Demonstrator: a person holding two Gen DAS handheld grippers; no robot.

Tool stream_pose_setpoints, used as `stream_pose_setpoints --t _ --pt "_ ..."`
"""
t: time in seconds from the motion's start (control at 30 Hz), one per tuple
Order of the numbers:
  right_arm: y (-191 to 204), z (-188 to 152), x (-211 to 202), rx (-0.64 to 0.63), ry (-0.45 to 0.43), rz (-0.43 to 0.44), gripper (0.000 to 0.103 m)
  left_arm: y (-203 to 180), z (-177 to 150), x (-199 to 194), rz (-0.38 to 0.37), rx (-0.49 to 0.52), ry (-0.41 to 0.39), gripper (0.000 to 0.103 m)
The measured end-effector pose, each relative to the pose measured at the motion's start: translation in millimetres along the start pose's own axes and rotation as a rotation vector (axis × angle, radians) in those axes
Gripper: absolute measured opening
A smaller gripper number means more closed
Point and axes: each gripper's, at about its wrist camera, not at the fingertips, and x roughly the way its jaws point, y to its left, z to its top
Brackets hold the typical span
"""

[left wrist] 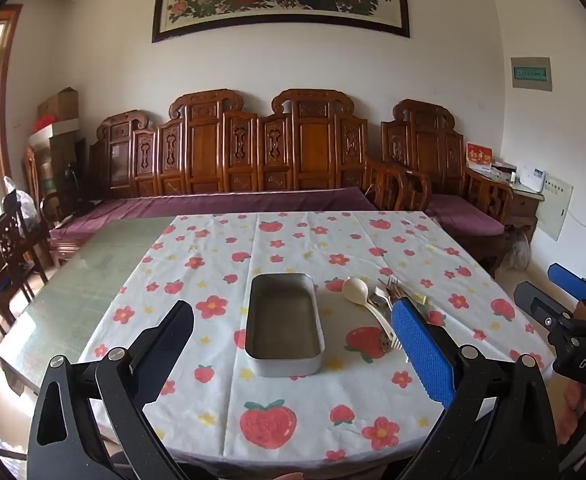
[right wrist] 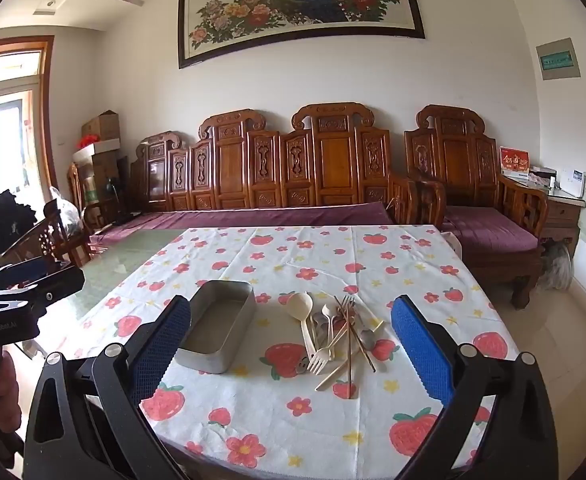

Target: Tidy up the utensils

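Both my grippers hang released, jaws wide, nothing between them: left gripper [left wrist: 293, 336], right gripper [right wrist: 291, 334]; the metal tin [left wrist: 284, 325] lies on the strawberry tablecloth [left wrist: 213, 408], long axis twelve to six; the utensil pile [right wrist: 335, 334] sits at its three o'clock, handles mostly toward six; the right gripper's body reads "DAS".
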Motion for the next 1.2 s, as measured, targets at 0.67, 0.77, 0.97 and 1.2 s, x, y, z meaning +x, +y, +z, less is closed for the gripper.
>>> stream_pose_setpoints --t 0.67,0.77,0.97,1.2 --pt "-0.3 1.1 -2.7 0.000 -0.016 0.000 0.100 -3.4 10.0 -13.1 -0.016 -0.004 -0.029 0.096" --pt "-0.8 1.4 -2.6 0.001 -0.016 0.001 0.100 -4.2 10.7 -14.3 -0.019 -0.005 -0.035 0.096" --pt "-4.2 6.3 -4.4 0.001 -0.018 0.002 0.100 -4.1 9.5 -15.9 -0.019 -0.004 -0.040 0.096" --pt "-4.7 7.0 -5.2 0.001 -0.020 0.002 0.100 -4.4 9.7 -15.6 -0.019 -0.005 -0.042 0.096"
